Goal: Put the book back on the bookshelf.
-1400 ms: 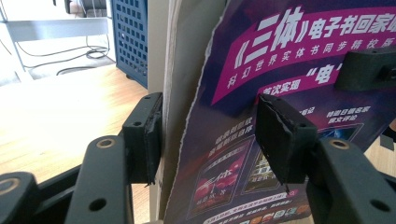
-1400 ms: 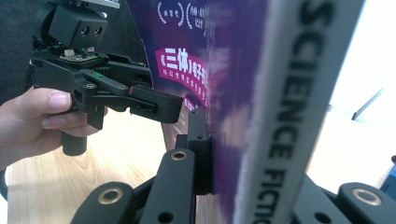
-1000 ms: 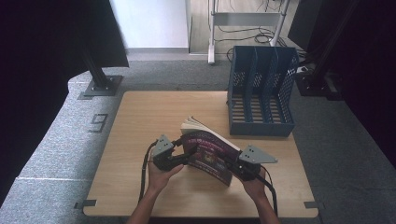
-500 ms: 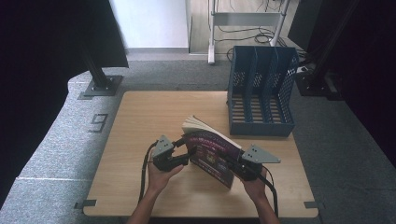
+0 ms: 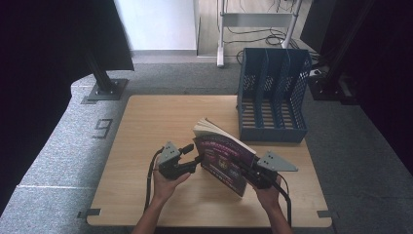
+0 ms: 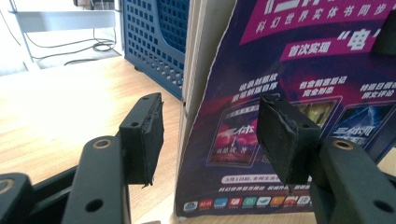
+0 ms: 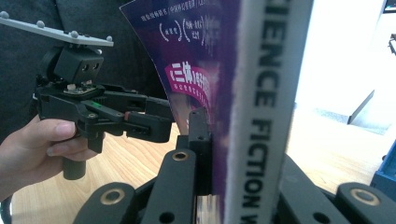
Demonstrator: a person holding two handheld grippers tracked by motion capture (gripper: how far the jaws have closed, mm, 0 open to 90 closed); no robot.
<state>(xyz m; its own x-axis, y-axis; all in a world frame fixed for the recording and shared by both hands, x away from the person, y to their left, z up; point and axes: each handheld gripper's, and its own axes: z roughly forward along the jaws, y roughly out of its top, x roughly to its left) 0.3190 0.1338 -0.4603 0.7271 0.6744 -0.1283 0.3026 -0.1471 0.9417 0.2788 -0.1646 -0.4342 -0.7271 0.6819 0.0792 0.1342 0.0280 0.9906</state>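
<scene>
A thick paperback book with a purple cover stands on edge at the table's front middle, its pages toward the far side. My right gripper is shut on its spine end; in the right gripper view the grey spine sits clamped between the two jaws. My left gripper is at the book's left side with its jaws open. In the left gripper view the cover's lower edge lies between the pads and neither pad presses on it.
A blue slotted file rack stands at the back right of the wooden table, just beyond the book. Dark stands and cables lie on the grey floor past the table. Bare tabletop lies to the left.
</scene>
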